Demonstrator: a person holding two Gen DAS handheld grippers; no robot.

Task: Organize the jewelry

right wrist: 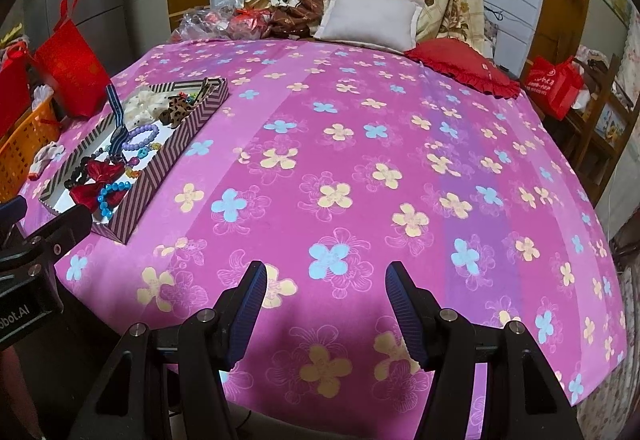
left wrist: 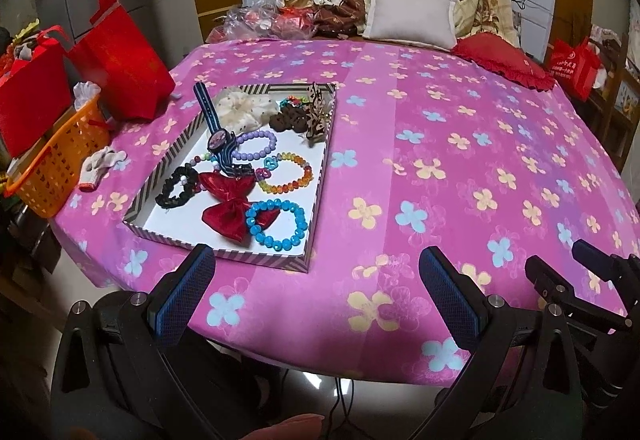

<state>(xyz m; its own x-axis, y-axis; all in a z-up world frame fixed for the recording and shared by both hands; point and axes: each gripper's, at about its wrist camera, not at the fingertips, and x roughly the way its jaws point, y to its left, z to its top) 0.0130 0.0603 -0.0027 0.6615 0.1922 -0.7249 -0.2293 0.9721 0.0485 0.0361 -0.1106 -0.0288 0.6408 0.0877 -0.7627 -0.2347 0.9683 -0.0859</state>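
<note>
Presently your left gripper [left wrist: 316, 280] and right gripper [right wrist: 326, 292] both hang with jaws spread, holding nothing. Beyond the left one, the striped tray [left wrist: 256, 258] holds one red bow [left wrist: 228, 202], four bead bracelets, one watch [left wrist: 218, 138].

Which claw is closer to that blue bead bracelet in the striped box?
The left claw: it hovers open just short of the blue bead bracelet. The right claw sits open farther right over bare cloth, away from the striped box.
</note>
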